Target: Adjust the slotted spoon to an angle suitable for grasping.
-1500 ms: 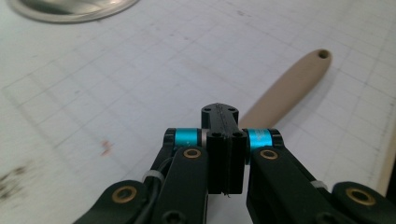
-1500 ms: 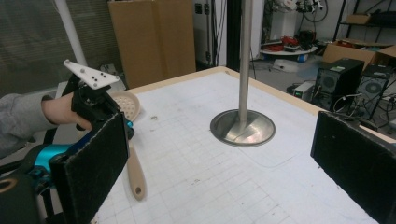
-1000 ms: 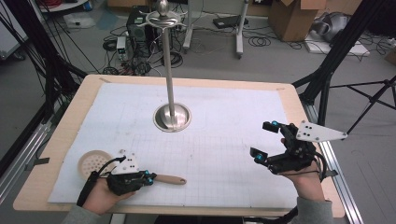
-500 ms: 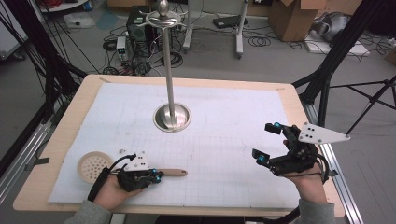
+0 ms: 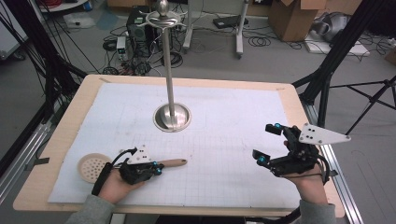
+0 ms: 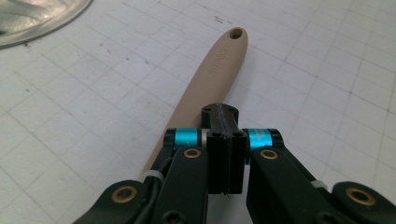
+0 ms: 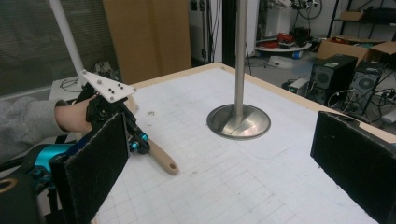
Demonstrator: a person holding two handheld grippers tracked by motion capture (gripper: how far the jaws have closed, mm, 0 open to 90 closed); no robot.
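A tan utensil handle [image 5: 173, 163] with a hanging hole lies flat on the white grid mat [image 5: 224, 116]. My left gripper [image 5: 158, 169] sits low over the handle's near part, jaws shut pad to pad. In the left gripper view the handle [image 6: 215, 74] runs out from under the closed fingertips [image 6: 224, 116]; I cannot tell whether they press on it. My right gripper [image 5: 265, 142] hovers at the mat's right side, jaws wide open and nothing between them. From the right gripper view [image 7: 224, 163] I see the left gripper [image 7: 135, 140] and the handle [image 7: 163, 161].
A tall steel stand [image 5: 169, 70] with hooks on top rises from a round base [image 5: 172, 117] mid-table. A tan perforated disc [image 5: 93, 168] lies left of my left hand. The wooden table edge [image 5: 299, 107] borders the mat; tripods, cables and boxes crowd the floor beyond.
My left gripper has slid a little to the right along the mat, and the handle's free end has swung away from the front edge. The right gripper has kept still and open.
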